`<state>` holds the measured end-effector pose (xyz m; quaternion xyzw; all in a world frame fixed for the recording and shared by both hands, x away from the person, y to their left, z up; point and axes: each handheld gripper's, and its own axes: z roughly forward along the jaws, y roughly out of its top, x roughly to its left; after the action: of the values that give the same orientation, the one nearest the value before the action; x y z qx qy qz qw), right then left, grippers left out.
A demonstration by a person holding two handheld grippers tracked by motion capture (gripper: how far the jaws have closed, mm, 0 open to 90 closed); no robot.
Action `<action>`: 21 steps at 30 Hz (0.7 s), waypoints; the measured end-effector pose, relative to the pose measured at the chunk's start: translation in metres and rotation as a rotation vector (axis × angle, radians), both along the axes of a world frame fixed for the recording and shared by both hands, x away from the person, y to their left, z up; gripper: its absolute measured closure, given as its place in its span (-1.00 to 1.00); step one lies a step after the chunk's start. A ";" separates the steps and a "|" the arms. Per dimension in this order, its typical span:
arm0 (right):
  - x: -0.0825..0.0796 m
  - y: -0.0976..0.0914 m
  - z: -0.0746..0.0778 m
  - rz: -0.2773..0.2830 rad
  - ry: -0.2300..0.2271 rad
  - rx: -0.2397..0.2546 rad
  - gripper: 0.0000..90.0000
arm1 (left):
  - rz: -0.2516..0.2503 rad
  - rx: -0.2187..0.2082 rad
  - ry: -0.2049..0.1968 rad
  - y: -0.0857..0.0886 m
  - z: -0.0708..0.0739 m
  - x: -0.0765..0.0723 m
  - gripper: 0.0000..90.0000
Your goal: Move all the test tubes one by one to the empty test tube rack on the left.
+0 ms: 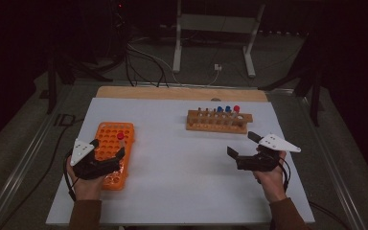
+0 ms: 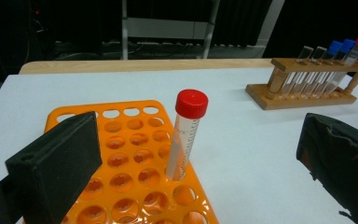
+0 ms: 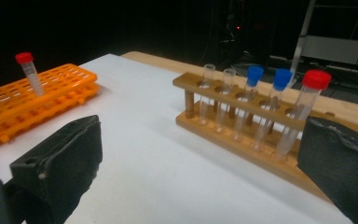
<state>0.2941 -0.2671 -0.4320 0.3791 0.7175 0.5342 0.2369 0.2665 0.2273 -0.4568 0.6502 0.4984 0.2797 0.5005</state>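
Now left tongs (image 2: 186,186) wide, empty; red-capped tube (image 2: 185,135) stands near upright in orange rack (image 2: 121,154), dead ahead between jaws, untouched. My right tongs (image 3: 191,177) wide too, nearer wooden rack (image 3: 242,126), next tubes ahead.

From high above the near edge we look forward and down on the whole white worktop (image 1: 182,182). On the left tongs (image 1: 109,147) we sit low and close to the orange rack (image 2: 135,154), looking toward 1 o'clock. On the right tongs (image 1: 242,144) we look toward 11 o'clock. Both low views share the wooden rack (image 3: 242,126).
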 end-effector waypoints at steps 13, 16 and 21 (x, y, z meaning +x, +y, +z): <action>0.052 -0.002 0.021 -0.127 0.009 -0.003 -0.98 | 0.002 0.012 -0.033 -0.007 -0.005 0.000 -0.99; 0.068 -0.006 0.020 -0.141 0.017 -0.001 -0.82 | 0.011 0.008 -0.037 -0.007 -0.006 -0.001 -0.99; 0.094 -0.013 0.012 -0.162 0.046 0.020 -0.54 | 0.029 0.008 -0.041 -0.006 -0.007 -0.001 -0.99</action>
<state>0.3882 -0.2803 -0.4199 0.4504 0.6844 0.5115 0.2592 0.2657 0.2209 -0.4636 0.6390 0.4964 0.3022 0.5039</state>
